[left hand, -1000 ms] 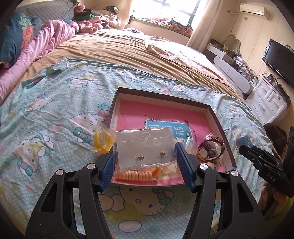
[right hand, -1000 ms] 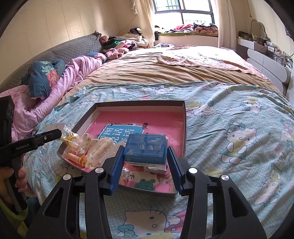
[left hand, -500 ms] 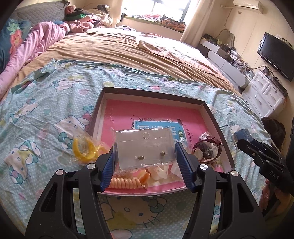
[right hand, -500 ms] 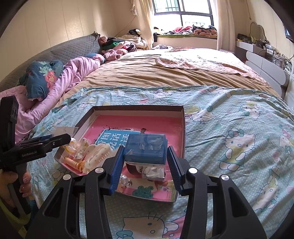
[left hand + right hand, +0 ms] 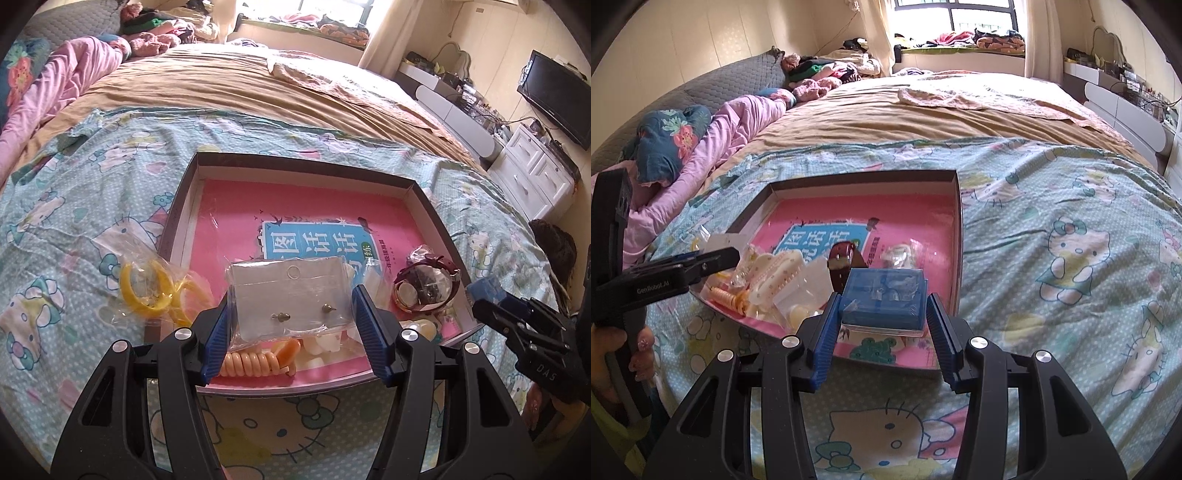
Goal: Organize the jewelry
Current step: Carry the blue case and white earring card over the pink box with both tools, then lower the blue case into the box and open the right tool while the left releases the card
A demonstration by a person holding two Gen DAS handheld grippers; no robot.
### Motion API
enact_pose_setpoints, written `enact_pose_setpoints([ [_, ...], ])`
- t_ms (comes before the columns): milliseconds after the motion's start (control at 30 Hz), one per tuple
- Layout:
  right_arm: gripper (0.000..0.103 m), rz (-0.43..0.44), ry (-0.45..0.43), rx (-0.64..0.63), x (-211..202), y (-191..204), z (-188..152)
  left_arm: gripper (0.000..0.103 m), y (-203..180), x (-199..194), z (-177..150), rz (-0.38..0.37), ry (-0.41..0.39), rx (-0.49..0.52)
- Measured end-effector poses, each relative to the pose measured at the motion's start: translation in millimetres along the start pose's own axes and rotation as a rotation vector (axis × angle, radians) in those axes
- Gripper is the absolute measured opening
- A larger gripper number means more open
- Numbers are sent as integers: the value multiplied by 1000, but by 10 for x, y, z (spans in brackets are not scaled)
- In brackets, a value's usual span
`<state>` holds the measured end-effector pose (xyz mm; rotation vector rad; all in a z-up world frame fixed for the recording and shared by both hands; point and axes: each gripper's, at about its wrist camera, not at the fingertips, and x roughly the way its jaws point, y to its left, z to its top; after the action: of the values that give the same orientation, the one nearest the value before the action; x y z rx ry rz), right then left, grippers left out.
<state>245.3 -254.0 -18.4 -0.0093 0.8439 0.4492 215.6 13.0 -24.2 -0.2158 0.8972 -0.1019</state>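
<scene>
A shallow box tray (image 5: 303, 164) with a pink liner lies on the bed; it also shows in the right wrist view (image 5: 957, 206). My left gripper (image 5: 291, 325) is shut on a clear bag of two earrings (image 5: 291, 295), held over the tray's near edge. My right gripper (image 5: 882, 314) is shut on a blue plastic case (image 5: 882, 295), held over the tray's near right corner. In the tray lie an orange coil hair tie (image 5: 255, 363), a watch in a bag (image 5: 424, 286) and white clips (image 5: 775, 273). A bag of yellow bangles (image 5: 151, 290) lies on the bedspread left of the tray.
The bedspread (image 5: 1071, 258) is light blue with cartoon cats, over a tan blanket (image 5: 240, 85). Pink bedding and pillows (image 5: 701, 147) lie at the left. White drawers (image 5: 535, 177) and a TV (image 5: 557, 99) stand at the right of the bed.
Both grippers have lifted and drawn back a little with their loads, so the tray shows lower and farther. The yellow bangles bag now shows fully beside the tray.
</scene>
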Motion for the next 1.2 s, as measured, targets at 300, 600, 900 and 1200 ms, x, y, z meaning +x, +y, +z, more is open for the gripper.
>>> enact_pose_setpoints([
  [300, 45, 3, 46, -1, 138, 53, -104, 53, 20, 73, -7, 8, 15, -2],
  [600, 46, -7, 70, -2, 223, 60, -112, 53, 42, 91, -11, 12, 13, -9],
  [900, 50, -8, 69, -3, 174, 74, -131, 54, 43, 96, -8, 17, 15, -8],
  [1200, 64, -9, 37, 12, 45, 61, -107, 62, -3, 43, -21, 17, 11, 9],
])
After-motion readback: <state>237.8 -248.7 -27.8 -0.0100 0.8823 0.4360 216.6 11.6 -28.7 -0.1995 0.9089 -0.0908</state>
